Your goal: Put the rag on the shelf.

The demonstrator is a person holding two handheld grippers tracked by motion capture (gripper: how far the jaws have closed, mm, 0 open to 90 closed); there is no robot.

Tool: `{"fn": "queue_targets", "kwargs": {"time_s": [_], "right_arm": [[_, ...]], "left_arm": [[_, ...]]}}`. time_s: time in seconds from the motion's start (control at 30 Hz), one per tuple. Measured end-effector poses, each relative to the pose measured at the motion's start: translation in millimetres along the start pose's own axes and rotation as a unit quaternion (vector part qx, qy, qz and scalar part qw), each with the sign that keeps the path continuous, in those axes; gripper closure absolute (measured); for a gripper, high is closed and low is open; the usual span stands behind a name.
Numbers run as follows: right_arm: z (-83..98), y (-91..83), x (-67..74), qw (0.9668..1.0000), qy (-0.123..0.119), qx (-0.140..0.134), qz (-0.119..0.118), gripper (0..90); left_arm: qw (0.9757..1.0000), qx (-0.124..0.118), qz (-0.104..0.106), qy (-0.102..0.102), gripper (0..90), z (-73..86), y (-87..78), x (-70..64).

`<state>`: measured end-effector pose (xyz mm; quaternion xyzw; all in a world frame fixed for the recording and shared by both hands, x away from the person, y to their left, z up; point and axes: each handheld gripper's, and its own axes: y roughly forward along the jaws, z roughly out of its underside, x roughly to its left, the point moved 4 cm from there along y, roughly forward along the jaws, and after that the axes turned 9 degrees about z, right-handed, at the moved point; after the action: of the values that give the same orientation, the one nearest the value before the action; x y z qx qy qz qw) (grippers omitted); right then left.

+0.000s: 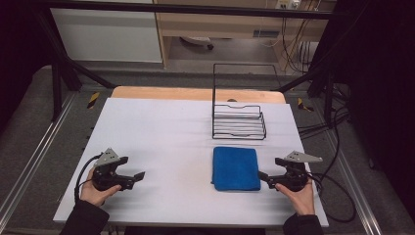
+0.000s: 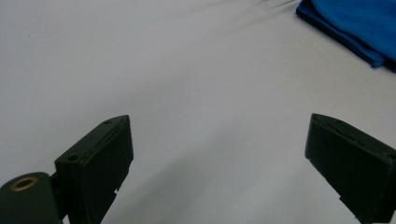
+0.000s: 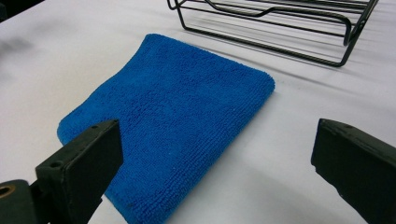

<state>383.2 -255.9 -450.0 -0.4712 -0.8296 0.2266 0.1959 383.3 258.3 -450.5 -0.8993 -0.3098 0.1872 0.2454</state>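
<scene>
Right gripper view: blue cloth [image 3: 173,116] (unlabelled)

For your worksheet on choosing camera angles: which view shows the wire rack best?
The high view: the whole rack shows there, upright back and ribbed tray, behind the cloth. The right gripper view catches just its front lower edge, cut off at the top. The left gripper view looks at cloth and table.

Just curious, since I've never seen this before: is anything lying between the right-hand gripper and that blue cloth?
Nothing visible. The right gripper sits with open jaws just beside the folded blue cloth, with bare white table cover between them. The wire rack stands beyond the cloth, out of the way.
</scene>
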Motion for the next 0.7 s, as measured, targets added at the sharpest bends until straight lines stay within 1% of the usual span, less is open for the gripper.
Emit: {"fn": "queue_targets", "kwargs": {"time_s": [0.17,0.23,0.37,0.4,0.43,0.47,0.5,0.53,0.57,0.6,0.7], "right_arm": [[0.9,0.8,0.8,1.0,-0.001,0.006,0.004,6.7],[1.5,2.0,2.6,0.9999,0.002,0.014,0.005,8.1],[1.9,7.0,10.2,0.9996,-0.002,0.029,0.001,14.1],[1.9,7.0,10.2,0.9996,-0.002,0.029,0.001,14.1],[3.1,9.8,15.8,0.9991,-0.005,0.042,-0.003,22.2],[3.1,9.8,15.8,0.9991,-0.005,0.042,-0.003,22.2],[5.1,13.6,22.1,0.9985,-0.003,0.054,-0.013,28.9],[6.4,15.8,24.0,0.998,-0.007,0.062,-0.015,33.0],[6.4,15.8,24.0,0.998,-0.007,0.062,-0.015,33.0],[8.6,19.5,27.0,0.9969,-0.011,0.077,-0.011,41.1],[13.5,23.8,27.3,0.9948,-0.019,0.1,0.004,51.0]], "left_arm": [[1.0,0.0,-0.002,-0.003,7.5,0.7,0.8,0.4],[1.0,0.002,-0.003,-0.002,7.4,1.8,0.7,0.4],[1.0,0.003,-0.003,-0.002,7.4,2.6,1.5,0.6],[1.0,0.006,-0.003,0.0,7.4,3.1,1.8,0.6],[1.0,0.007,-0.004,0.0,7.4,3.3,2.4,0.4],[1.0,0.008,-0.004,-0.001,7.4,3.5,3.0,0.1],[1.0,0.009,-0.003,0.001,7.4,3.6,3.2,-0.3],[0.9999,0.01,-0.003,0.001,7.4,3.7,3.5,-0.8],[0.9999,0.011,-0.003,0.001,7.4,3.8,3.6,-1.1],[0.9999,0.011,-0.003,0.003,7.5,3.8,3.6,-1.1],[0.9999,0.012,-0.004,0.001,7.6,4.4,3.7,-0.9]]}}
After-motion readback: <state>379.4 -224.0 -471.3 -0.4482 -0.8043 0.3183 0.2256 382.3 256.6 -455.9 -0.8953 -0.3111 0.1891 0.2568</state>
